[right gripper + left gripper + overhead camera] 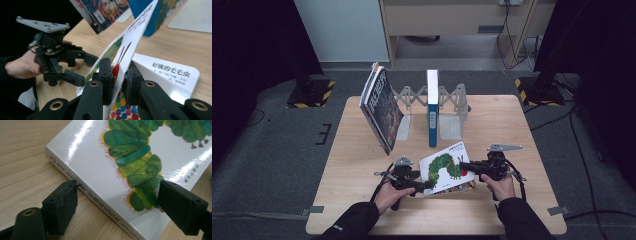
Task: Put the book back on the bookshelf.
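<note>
Cover lifted, could go sideways fast

R gripper pinching caterpillar book cover, L gripper spread at its 8 o'clock spine; if book slides on surface, cover creases imo.

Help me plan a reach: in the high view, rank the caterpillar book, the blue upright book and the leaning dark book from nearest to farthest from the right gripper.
From the right gripper:
1. Caterpillar book, its cover pinched in the jaws.
2. Blue upright book, table middle, between the bookends.
3. Leaning dark book, far left.
</note>
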The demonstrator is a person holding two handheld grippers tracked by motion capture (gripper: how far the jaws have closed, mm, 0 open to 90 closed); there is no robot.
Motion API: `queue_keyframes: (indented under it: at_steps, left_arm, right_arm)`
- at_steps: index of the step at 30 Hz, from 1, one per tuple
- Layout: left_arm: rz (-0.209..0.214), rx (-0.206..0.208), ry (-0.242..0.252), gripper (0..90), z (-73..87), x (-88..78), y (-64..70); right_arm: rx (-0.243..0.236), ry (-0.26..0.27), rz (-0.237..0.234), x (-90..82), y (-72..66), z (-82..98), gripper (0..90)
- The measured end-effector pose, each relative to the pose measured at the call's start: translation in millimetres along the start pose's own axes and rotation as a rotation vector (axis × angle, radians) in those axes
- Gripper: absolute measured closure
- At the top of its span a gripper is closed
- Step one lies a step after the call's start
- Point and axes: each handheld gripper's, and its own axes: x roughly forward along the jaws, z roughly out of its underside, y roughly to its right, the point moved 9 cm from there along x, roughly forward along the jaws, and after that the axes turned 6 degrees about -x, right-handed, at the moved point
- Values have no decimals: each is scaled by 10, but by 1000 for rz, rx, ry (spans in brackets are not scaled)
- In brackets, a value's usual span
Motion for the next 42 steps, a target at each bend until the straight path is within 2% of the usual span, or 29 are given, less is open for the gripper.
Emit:
queue_keyframes:
  at_steps: [4,6,8,10,14,20,25,30,31,32,42]
  left_arm:
    - [23,-3,1,143,2,7,13]
    - [50,-3,1,138,14,28,54]
    - [48,11,2,122,21,35,64]
    - [54,-3,4,124,15,32,60]
    - [55,-12,6,132,11,31,57]
    - [47,-10,7,145,11,30,53]
    - [42,-9,7,156,10,28,48]
    - [37,-9,8,171,8,25,39]
    - [38,-12,8,174,7,23,36]
    - [37,-18,9,181,5,21,34]
    - [16,-19,-1,262,5,-6,4]
  right_arm:
    - [-10,42,-39,-51,-49,-53,834]
    - [-5,49,-55,-59,-63,-61,849]
    - [-4,54,-64,-59,-73,-66,854]
    - [0,50,-53,-55,-57,-61,852]
    - [15,22,-3,-33,24,-16,826]
    - [-12,-63,129,30,156,103,713]
    - [-30,-128,205,94,236,201,625]
    - [-43,-187,256,169,285,305,535]
    - [-59,-196,267,184,305,321,523]
    - [-52,-206,272,193,307,340,513]
    - [-49,-219,285,232,322,381,498]
